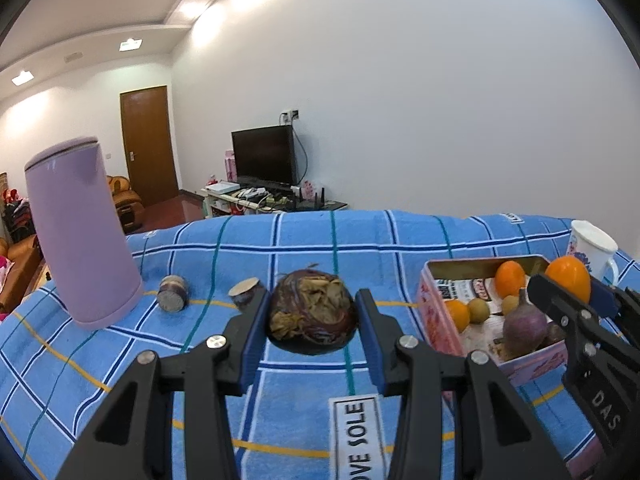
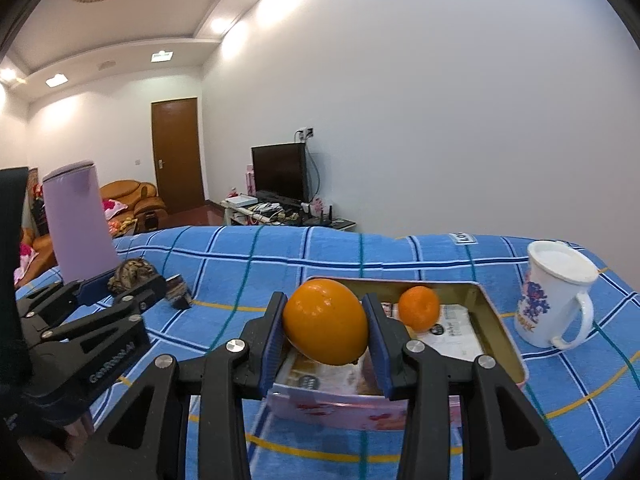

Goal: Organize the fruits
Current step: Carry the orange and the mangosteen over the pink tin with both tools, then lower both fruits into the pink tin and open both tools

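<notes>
My left gripper point(image 1: 312, 300) is shut on a dark purple-brown round fruit point(image 1: 314, 316) with dried leaves on top, held just above the blue checked cloth point(image 1: 304, 240). My right gripper point(image 2: 325, 304) is shut on a large orange point(image 2: 326, 326), which hangs over the near left corner of an open pink tin point(image 2: 502, 332). Inside the tin lie a small orange point(image 2: 419, 307), a purple fruit point(image 1: 524, 322) and small brown fruits point(image 1: 479, 310). The left wrist view shows the right gripper point(image 1: 570, 284) at the far right, and the right wrist view shows the left gripper point(image 2: 132, 280) at the left.
A tall lilac flask point(image 1: 80, 232) stands at the left on the cloth. Two short purple cane pieces point(image 1: 173, 293) point(image 1: 245, 290) lie beyond my left gripper. A white mug point(image 2: 556, 304) stands right of the tin. The table ends behind them, before a white wall.
</notes>
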Motion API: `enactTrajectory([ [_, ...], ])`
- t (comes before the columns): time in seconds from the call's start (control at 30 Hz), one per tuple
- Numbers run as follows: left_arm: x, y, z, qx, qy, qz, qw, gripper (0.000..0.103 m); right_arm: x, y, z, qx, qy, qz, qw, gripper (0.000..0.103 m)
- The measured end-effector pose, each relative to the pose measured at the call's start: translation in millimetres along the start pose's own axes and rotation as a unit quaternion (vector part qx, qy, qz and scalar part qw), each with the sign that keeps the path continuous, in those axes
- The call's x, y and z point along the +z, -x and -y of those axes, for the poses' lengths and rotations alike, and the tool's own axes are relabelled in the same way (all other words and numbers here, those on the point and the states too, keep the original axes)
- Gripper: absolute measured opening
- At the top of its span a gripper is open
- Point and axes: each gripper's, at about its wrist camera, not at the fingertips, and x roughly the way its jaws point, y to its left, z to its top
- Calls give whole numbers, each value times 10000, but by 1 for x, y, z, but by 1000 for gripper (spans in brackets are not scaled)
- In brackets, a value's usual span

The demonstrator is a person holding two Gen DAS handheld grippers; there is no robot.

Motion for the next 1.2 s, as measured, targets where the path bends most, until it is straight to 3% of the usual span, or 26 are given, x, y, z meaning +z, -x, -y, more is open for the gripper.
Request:
enactTrajectory([
  [0.63, 16, -3, 69, -620, -342, 65, 9975, 44, 8, 11, 103, -1087, -605, 169, 9921, 40],
  [1.2, 14, -46, 129, -999, -613, -355, 9925, 44, 6, -35, 108, -1152, -294, -417, 9920, 41],
])
